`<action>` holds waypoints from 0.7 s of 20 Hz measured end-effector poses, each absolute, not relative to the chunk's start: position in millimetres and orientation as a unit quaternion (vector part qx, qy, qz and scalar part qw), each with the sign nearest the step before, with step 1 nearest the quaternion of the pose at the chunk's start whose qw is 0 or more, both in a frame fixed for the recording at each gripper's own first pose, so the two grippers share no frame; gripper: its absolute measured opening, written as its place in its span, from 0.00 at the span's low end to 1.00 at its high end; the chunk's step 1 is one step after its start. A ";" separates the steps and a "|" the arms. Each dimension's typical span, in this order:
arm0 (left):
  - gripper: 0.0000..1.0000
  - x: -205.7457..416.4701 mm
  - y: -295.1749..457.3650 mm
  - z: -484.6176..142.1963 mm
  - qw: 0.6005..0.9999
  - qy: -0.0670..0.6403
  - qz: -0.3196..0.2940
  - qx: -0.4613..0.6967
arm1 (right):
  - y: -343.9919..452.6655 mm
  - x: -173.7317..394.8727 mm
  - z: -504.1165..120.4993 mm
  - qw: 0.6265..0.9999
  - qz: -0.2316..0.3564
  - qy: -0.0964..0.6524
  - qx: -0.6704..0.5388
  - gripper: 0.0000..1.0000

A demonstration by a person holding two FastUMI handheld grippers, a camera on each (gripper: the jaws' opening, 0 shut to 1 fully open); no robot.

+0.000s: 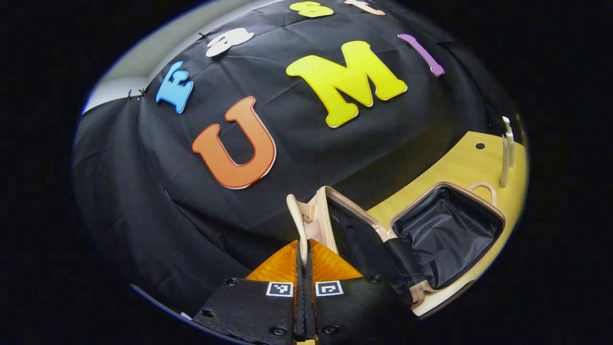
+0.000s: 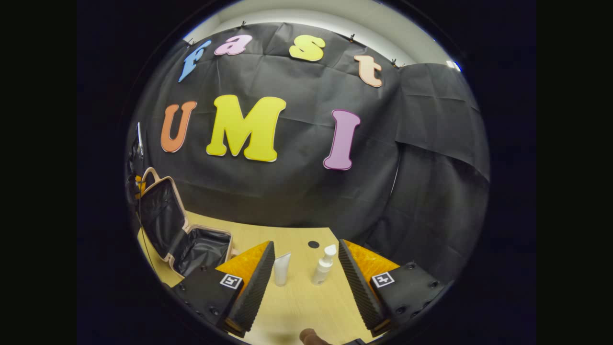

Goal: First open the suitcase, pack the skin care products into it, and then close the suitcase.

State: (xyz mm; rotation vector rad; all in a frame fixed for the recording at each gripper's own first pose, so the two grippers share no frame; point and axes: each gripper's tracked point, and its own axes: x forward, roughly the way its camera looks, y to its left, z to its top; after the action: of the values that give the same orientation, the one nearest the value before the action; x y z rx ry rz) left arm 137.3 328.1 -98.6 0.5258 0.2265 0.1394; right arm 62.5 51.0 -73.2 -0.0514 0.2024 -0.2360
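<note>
Left tool [image 1: 302, 261]: its two fingers are pressed together on the pale handle [image 1: 298, 215] of the suitcase lid [image 1: 357, 235], pinched from both sides. The lid stands roughly upright just ahead of this tool and slightly to its right. The open suitcase [image 1: 448, 235] lies further right, dark lining exposed, nothing visible inside. Judgement: opening step done or nearly done; left tool is occupied propping the lid.

Beyond the suitcase, far right of the left tool, two slim pale products stand on the table [image 1: 459, 165]: the tube [image 1: 504, 165] and the pump bottle [image 1: 510, 143]. Well apart from this tool, across the case.

Right tool [image 2: 306, 273]: fingers wide apart, holding nothing. In the right gripper view the suitcase [image 2: 201, 249] sits low and to this tool's left, lid [image 2: 160, 215] raised.

Key relation: the tube [image 2: 282, 268] and pump bottle [image 2: 324, 265] both stand directly ahead of the right tool, between the lines of its fingers, tube left, bottle right. Both upright, long axis vertical, near each other but not touching. Table [image 2: 297, 306] bare in front of them.

Judgement: right tool is clearly the nearer one for the pick. Approach is straight ahead; fingers would close sideways across an upright body. Carry then goes leftward to the open case. Risk: a tall, narrow item tips if nudged before the grip.
</note>
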 end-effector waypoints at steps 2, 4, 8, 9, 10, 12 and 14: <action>0.02 143.8 361.3 -121.3 0.959 0.137 0.079 0.235 | 60.1 57.9 -75.3 0.987 -0.118 0.105 -0.041 0.79; 0.03 141.1 386.1 -150.2 0.960 0.173 0.082 0.204 | 69.4 52.3 -80.2 0.986 -0.115 0.111 -0.054 0.79; 0.03 154.9 417.2 -204.6 0.969 0.204 0.064 0.127 | 85.2 46.3 -86.2 0.983 -0.110 0.126 -0.070 0.79; 0.03 155.3 420.1 -216.8 0.968 0.214 0.058 0.115 | 90.6 43.6 -86.7 0.983 -0.107 0.127 -0.074 0.79; 0.03 156.4 423.9 -231.2 0.968 0.227 0.053 0.098 | 96.1 42.4 -85.8 0.983 -0.104 0.127 -0.079 0.79; 0.03 157.8 429.5 -256.5 0.963 0.252 0.044 0.082 | 104.6 41.0 -84.9 0.983 -0.097 0.128 -0.088 0.79; 0.03 159.6 438.6 -277.3 0.964 0.255 0.026 0.078 | 114.8 35.2 -90.0 0.983 -0.085 0.134 -0.093 0.79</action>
State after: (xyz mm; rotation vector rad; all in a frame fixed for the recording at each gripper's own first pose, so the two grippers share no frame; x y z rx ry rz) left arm 159.6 438.6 -277.3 0.1570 0.5161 0.0523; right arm 35.2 114.8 -90.0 -0.1875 0.2699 -0.1719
